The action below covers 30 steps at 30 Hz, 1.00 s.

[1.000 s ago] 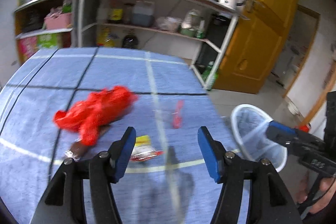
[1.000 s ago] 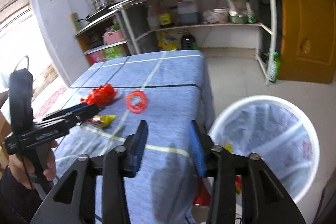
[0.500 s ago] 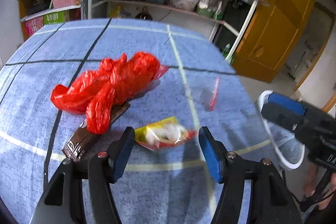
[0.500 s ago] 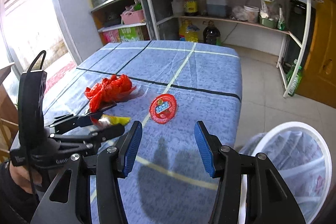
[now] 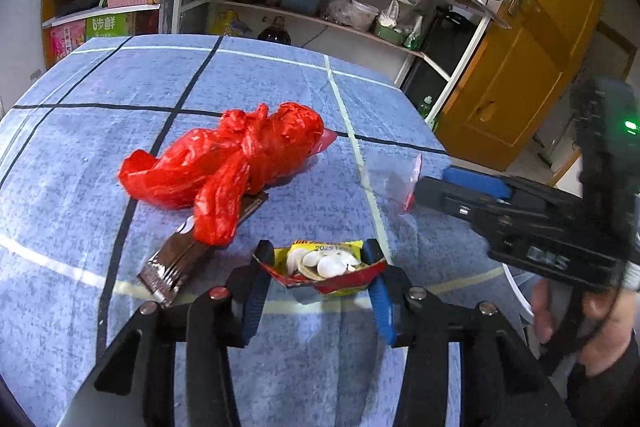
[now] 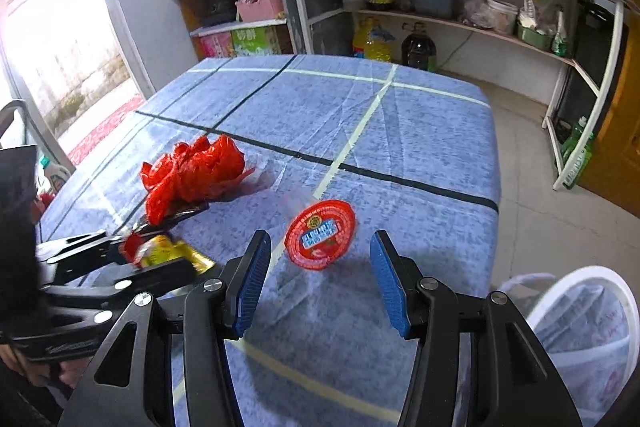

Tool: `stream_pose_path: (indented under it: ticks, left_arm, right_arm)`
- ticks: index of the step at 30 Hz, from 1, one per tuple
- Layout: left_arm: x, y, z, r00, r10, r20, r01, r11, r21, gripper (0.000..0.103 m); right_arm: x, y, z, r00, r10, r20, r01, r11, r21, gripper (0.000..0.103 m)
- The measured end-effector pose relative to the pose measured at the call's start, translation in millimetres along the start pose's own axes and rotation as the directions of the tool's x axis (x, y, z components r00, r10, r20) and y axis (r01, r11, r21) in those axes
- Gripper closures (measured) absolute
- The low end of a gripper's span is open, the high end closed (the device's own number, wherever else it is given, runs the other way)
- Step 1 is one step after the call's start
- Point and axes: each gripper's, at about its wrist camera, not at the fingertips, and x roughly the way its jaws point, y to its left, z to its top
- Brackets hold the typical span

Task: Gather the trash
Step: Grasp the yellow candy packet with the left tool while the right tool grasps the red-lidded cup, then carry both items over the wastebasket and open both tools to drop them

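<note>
The left gripper (image 5: 320, 263) is closing on a crinkly yellow-and-red snack wrapper (image 5: 324, 267) lying on the blue table cloth (image 5: 260, 79); its pads touch both ends. The wrapper looks light, soft and slippery, so squeezing its middle seems best. The right gripper (image 6: 320, 279) is wide and holds nothing. Only its view shows the round red plastic lid (image 6: 320, 233) and white bin (image 6: 580, 327).

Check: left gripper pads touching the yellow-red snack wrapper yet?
Touching. In the left wrist view the snack wrapper sits between the closing left gripper, its edges buckled up against both blue pads, with no gap visible.
</note>
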Motion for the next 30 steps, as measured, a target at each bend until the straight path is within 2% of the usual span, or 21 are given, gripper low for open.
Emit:
stream_pose_path:
  ticks: [11, 16, 17, 23, 30]
  left_arm:
    - [-14, 10, 1, 0.999, -0.032, 0.014, 0.032, 0.999, 0.012, 0.056]
    - [-16, 12, 1, 0.999, -0.029, 0.020, 0.028, 0.999, 0.020, 0.056]
    - [-17, 12, 1, 0.999, -0.026, 0.022, 0.025, 0.999, 0.022, 0.056]
    - [-19, 12, 1, 0.999, -0.008, 0.035, 0.008, 1.000, 0.023, 0.056]
    - [-21, 0, 3, 0.999, -0.001, 0.052, 0.000, 1.000, 0.030, 0.056]
  right_arm:
    - [29, 4, 12, 0.998, -0.022, -0.058, 0.021, 1.000, -0.023, 0.050]
    - [34, -1, 13, 0.998, 0.005, -0.069, -0.002, 0.999, 0.046, 0.050]
    - [33, -3, 13, 0.998, 0.015, -0.065, -0.011, 0.998, 0.064, 0.055]
    - [21, -1, 9, 0.999, -0.007, -0.040, 0.010, 0.997, 0.075, 0.055]
    - [-20, -4, -3, 0.999, -0.031, 0.012, 0.030, 0.995, 0.092, 0.056]
